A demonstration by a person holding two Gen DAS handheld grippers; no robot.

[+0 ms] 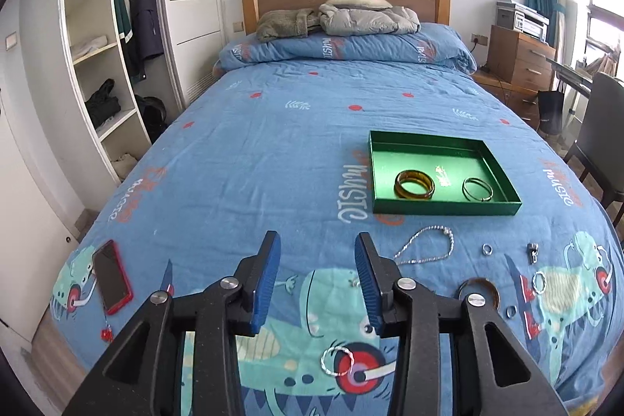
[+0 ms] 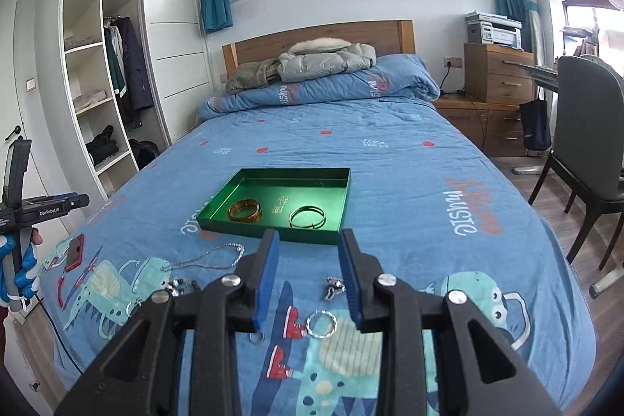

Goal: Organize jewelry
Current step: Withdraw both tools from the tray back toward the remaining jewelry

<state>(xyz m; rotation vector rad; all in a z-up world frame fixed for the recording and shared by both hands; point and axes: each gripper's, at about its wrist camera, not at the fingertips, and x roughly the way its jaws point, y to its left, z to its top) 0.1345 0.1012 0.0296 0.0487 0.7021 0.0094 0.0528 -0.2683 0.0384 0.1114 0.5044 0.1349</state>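
A green tray [image 1: 444, 209] [image 2: 269, 234] lies on the bed. It holds an amber bangle [image 1: 414, 184] [image 2: 244, 211] and a thin silver bangle [image 1: 477, 189] [image 2: 307, 217]. Loose on the bedspread lie a silver chain [image 1: 429, 244] [image 2: 210, 258], a twisted silver ring [image 1: 337, 360] [image 2: 321, 324], small rings [image 1: 486, 249] and a small charm [image 1: 532, 251] [image 2: 332, 287]. My left gripper [image 1: 318, 279] is open and empty above the bedspread, left of the chain. My right gripper [image 2: 308, 275] is open and empty, above the twisted ring.
A red phone [image 1: 112, 276] [image 2: 75, 252] lies at the bed's left front. Jackets [image 1: 339, 16] and a folded duvet lie at the headboard. A wardrobe [image 1: 97, 65] stands left, a dresser with printer [image 2: 497, 65] and a chair [image 2: 585, 158] right.
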